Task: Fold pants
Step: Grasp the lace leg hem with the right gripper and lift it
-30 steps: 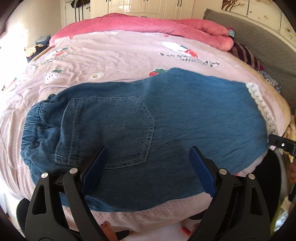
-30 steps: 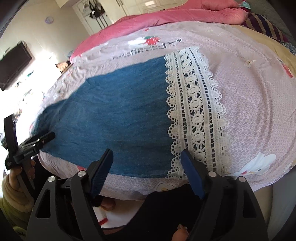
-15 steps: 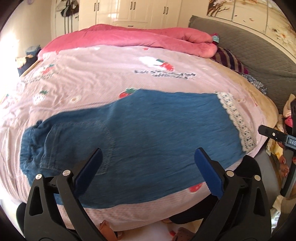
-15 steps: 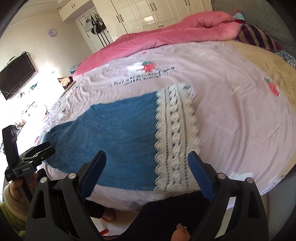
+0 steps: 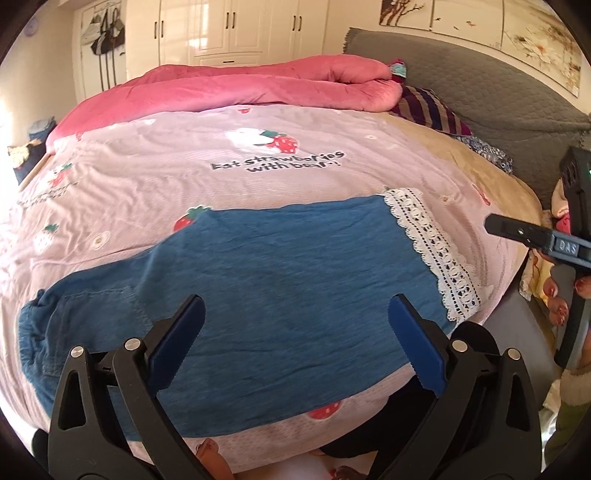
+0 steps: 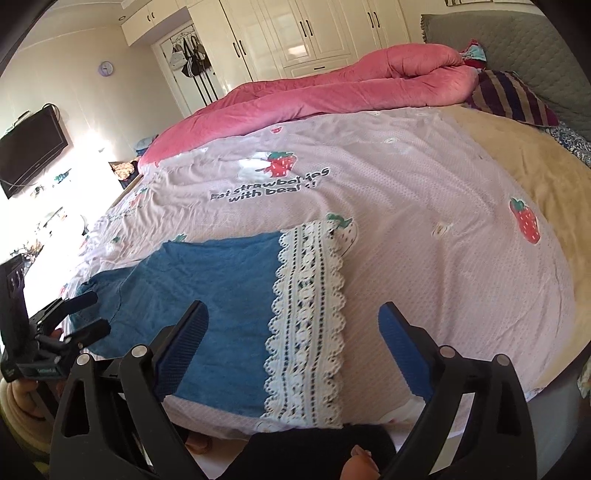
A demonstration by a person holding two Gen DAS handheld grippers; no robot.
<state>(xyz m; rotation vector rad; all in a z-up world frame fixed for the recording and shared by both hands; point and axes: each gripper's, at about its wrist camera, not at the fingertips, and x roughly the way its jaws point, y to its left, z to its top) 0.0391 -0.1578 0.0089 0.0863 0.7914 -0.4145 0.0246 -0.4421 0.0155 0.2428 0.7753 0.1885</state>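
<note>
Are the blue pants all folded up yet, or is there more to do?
Partly. The blue pants lie flat on the bed, apparently folded lengthwise, with one lace cuff showing. Both the left hand-held gripper and right hand-held gripper are open, holding nothing. Folding them shorter is still left.

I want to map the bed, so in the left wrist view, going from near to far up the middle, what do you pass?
Left tongs → denim pants → strawberry bedsheet → pink quilt → white wardrobe.
</note>
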